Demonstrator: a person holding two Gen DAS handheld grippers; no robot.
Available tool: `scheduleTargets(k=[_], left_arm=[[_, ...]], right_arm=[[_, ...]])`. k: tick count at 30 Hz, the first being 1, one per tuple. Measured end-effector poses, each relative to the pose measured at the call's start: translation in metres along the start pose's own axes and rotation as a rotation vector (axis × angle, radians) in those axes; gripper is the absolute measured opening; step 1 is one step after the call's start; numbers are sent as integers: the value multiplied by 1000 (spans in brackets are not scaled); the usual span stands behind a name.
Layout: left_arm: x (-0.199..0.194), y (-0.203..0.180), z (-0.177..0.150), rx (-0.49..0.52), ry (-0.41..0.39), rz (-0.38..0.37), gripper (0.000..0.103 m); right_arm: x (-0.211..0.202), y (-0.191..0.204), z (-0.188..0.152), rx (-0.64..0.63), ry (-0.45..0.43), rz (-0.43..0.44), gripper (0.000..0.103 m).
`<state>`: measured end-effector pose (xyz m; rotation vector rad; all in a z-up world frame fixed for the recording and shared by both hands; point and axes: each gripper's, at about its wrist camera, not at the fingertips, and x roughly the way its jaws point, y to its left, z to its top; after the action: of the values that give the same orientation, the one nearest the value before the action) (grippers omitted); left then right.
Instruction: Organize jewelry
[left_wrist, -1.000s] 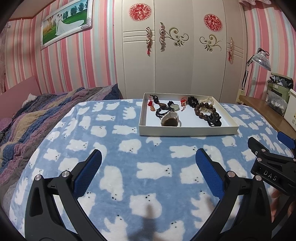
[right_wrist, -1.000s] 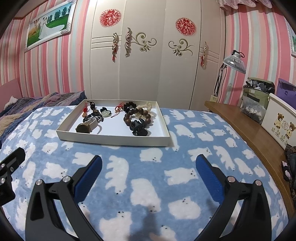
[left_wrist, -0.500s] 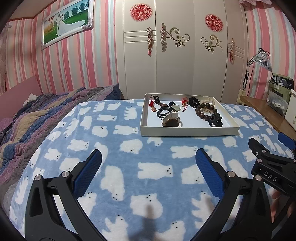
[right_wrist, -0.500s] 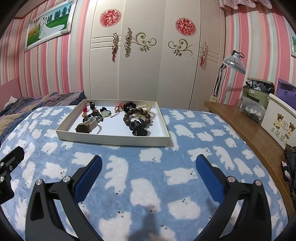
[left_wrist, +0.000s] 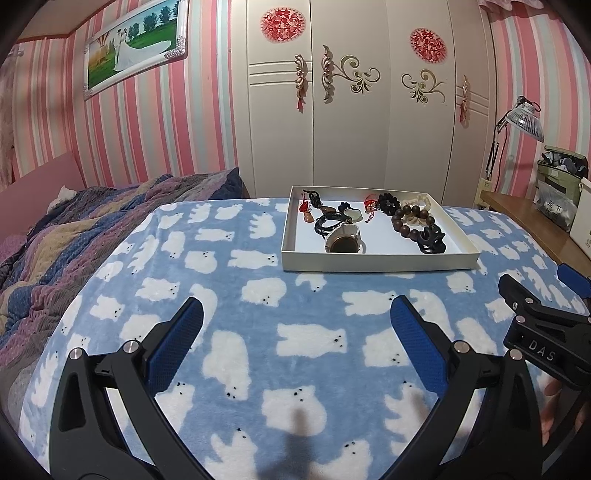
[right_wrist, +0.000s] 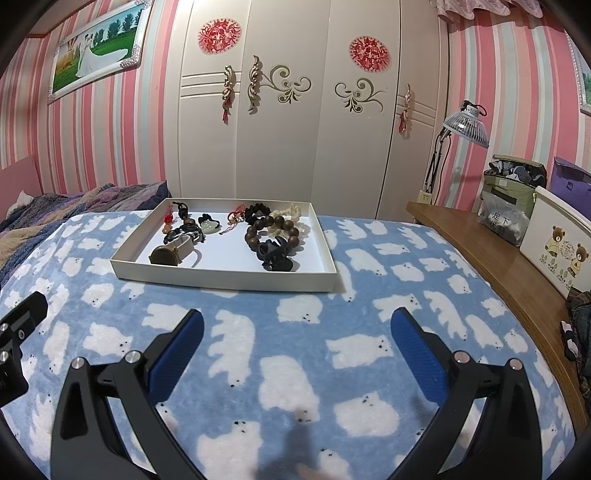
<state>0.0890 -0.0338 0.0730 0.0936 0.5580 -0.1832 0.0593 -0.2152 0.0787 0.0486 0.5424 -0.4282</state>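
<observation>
- The left gripper, black with blue ribbed pads, is filling the bottom of the left wrist view with its jaws spread wide and nothing between them; its lower body is being cut off by the frame edge.
- The right gripper, of the same build, is likewise gaping wide and empty at the bottom of the right wrist view.
- A part of the right gripper is showing at the right edge of the left wrist view, with a blurred bit of a hand beneath it that is hard to make out.
- The shallow white rectangular cardboard tray is lying on the blue fleece blanket with white bears, in the upper middle of both views, well apart from both grippers.
- Inside the tray the jewelry is crowding together, so exact counts are uncertain: one dark brown wooden bead bracelet, one black claw-shaped hair clip, one brown-faced watch with a pale strap, one pale green pendant on a black cord, and one cream bead string partly hidden behind the bracelet.
- Small red-corded charms at the tray's far side are too tangled to count.
- A white three-door wardrobe is standing behind, and a striped quilt is lying at the left of the frame.
</observation>
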Motion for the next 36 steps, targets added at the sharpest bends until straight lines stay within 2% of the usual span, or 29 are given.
scheduleTargets(k=[36], left_arm=[[0, 0, 0, -2, 3, 4, 100]], right_arm=[[1, 0, -2, -2, -1, -8, 101]])
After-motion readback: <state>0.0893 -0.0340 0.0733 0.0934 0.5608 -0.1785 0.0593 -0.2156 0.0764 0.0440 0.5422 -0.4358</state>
